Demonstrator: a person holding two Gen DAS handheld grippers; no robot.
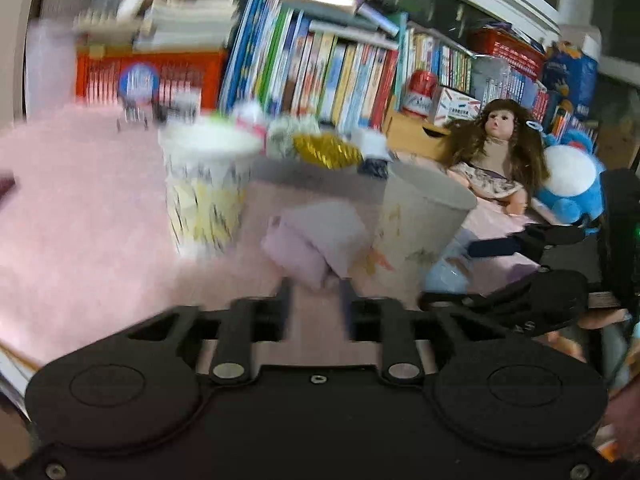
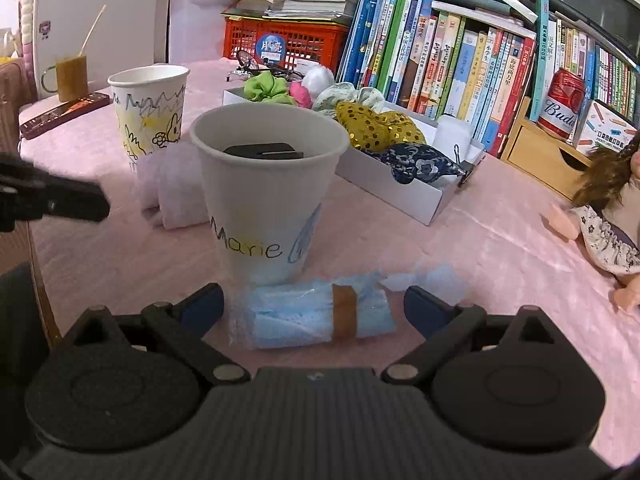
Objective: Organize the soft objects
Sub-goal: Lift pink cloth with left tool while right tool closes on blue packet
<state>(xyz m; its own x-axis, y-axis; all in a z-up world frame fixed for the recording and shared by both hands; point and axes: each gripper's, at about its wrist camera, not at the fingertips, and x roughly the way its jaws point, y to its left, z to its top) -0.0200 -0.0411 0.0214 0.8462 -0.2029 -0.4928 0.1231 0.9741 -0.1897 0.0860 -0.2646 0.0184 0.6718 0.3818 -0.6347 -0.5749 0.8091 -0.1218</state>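
Observation:
A rolled pale purple cloth lies on the pink table between two paper cups, one with yellow drawings and one plain. My left gripper has its narrow-set fingers at the roll's near end; the view is blurred and grip is unclear. In the right wrist view a rolled blue cloth with a brown band lies in front of the "Marie" cup. My right gripper is open, its fingers on either side of the blue roll. The purple roll shows behind that cup.
A white tray holds scrunchies and soft items behind the cups. A doll sits at the right, a blue plush beside it. Books and a red crate line the back. A mug stands far left.

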